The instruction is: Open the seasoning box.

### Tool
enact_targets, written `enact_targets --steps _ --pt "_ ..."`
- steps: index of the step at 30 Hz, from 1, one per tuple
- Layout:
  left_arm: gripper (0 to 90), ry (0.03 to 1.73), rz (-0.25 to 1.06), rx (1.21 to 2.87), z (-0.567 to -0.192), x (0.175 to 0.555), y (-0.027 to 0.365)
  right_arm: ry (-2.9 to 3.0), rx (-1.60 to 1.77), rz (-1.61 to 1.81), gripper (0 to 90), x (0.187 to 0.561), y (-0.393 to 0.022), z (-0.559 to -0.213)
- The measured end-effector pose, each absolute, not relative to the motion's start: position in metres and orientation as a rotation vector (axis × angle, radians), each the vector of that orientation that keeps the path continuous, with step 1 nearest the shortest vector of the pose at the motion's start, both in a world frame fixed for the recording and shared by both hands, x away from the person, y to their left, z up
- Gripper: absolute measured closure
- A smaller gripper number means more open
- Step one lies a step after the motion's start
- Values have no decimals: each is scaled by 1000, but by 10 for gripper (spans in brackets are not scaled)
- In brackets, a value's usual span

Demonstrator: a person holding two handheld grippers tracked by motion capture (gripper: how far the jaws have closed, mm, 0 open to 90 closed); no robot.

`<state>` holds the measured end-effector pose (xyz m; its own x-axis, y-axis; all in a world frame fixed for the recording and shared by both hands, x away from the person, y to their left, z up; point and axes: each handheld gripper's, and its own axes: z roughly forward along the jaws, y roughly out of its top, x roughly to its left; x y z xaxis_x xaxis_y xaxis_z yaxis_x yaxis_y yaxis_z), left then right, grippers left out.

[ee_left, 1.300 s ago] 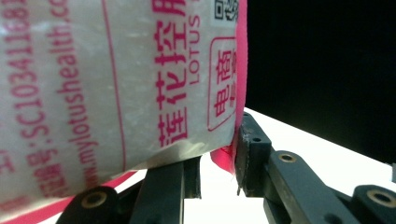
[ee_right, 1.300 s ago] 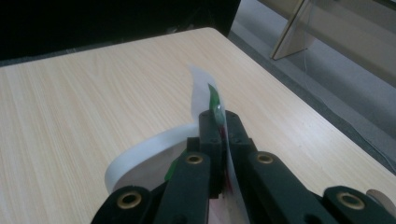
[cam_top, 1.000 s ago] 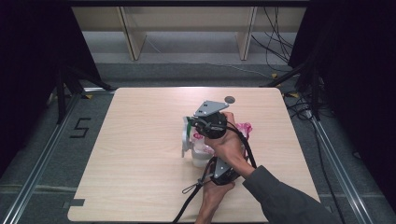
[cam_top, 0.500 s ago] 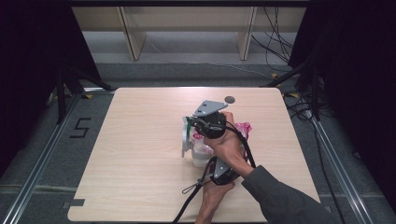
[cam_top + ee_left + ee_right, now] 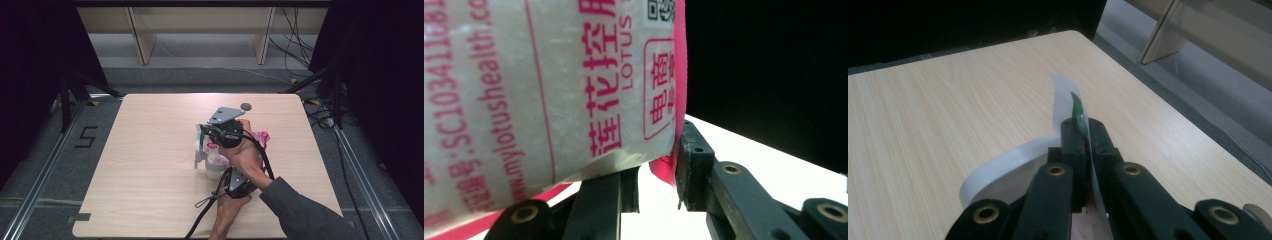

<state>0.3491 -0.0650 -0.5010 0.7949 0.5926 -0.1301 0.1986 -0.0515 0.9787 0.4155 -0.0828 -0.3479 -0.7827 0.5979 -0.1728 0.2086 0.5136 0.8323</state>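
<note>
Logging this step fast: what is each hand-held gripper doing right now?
Left hand-held gripper: closed on the pink-printed packet.
Right hand-held gripper: shut on the packet's white torn strip.

— Has anything moved since a second ago?

— Nothing that I can see. The right gripper (image 5: pixel 204 136) has not shifted on the white strip (image 5: pixel 197 148), and the left gripper (image 5: pixel 226 175) has not shifted on the bag (image 5: pixel 216 164).

— Have the jaws opened or closed at all?

— No. Neither hand has moved left, right, nearer or farther.
</note>
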Motion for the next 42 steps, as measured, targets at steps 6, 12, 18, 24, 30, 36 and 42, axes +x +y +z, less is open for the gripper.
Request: enact_targets --steps 6,12,18,24,30,36,42 --pt "737 642 354 1616 -501 349 -65 2321 664 1184 893 415 -83 -348" --pt "737 640 355 1616 -501 348 -65 2326 632 1165 893 416 -81 -349" --pt "737 641 347 1616 -501 348 -66 2327 657 1170 894 415 -82 -348" --pt "738 626 363 1641 -501 349 -64 2315 671 1183 894 416 -83 -347" --pt "737 632 351 1629 -501 349 -64 2315 671 1172 894 417 -82 -349" --pt "738 631 352 1626 -501 350 -63 2319 665 1170 894 418 -80 -349" --pt "738 632 352 1627 -501 350 -63 2326 643 1158 894 419 -80 -348"
